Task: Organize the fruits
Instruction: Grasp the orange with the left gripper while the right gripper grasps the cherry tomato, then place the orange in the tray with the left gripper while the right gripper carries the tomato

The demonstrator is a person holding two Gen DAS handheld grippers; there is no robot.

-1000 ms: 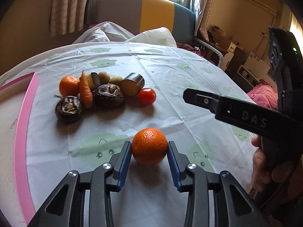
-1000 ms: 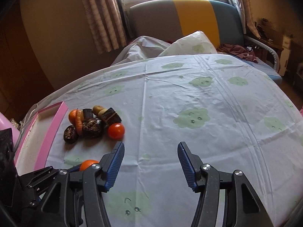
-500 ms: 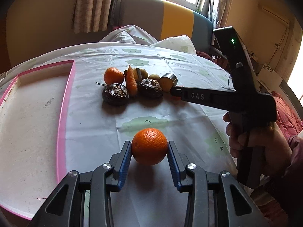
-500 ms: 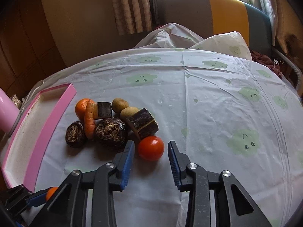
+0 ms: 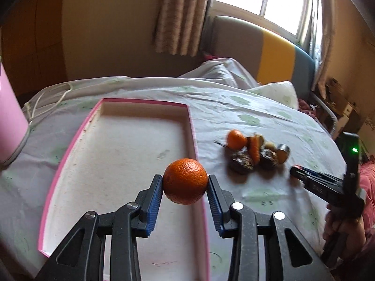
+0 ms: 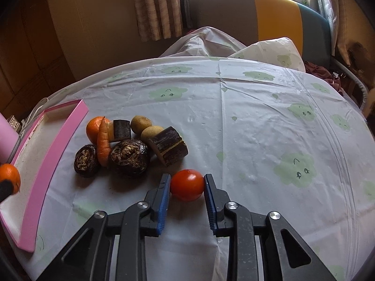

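Observation:
My left gripper [image 5: 185,185] is shut on an orange [image 5: 185,180] and holds it in the air over the right rim of the pink-edged tray [image 5: 194,135]. The same orange shows at the left edge of the right wrist view [image 6: 9,175]. My right gripper [image 6: 187,186] is down on the tablecloth with its blue pads touching both sides of a red tomato [image 6: 187,184]. The pile behind it holds a second orange [image 6: 93,128], a carrot [image 6: 103,142], two dark round fruits, two kiwis and cut dark-skinned pieces.
The tray [image 6: 58,140] lies at the table's left side, white inside. A pink cylinder [image 5: 9,121] stands left of the tray. The tablecloth [image 6: 269,128] with green cloud prints stretches right of the pile. A sofa and window are behind.
My left gripper has swung left with the orange, from over the cloth to over the tray's right rim. My right gripper has closed in around the tomato until both pads touch it.

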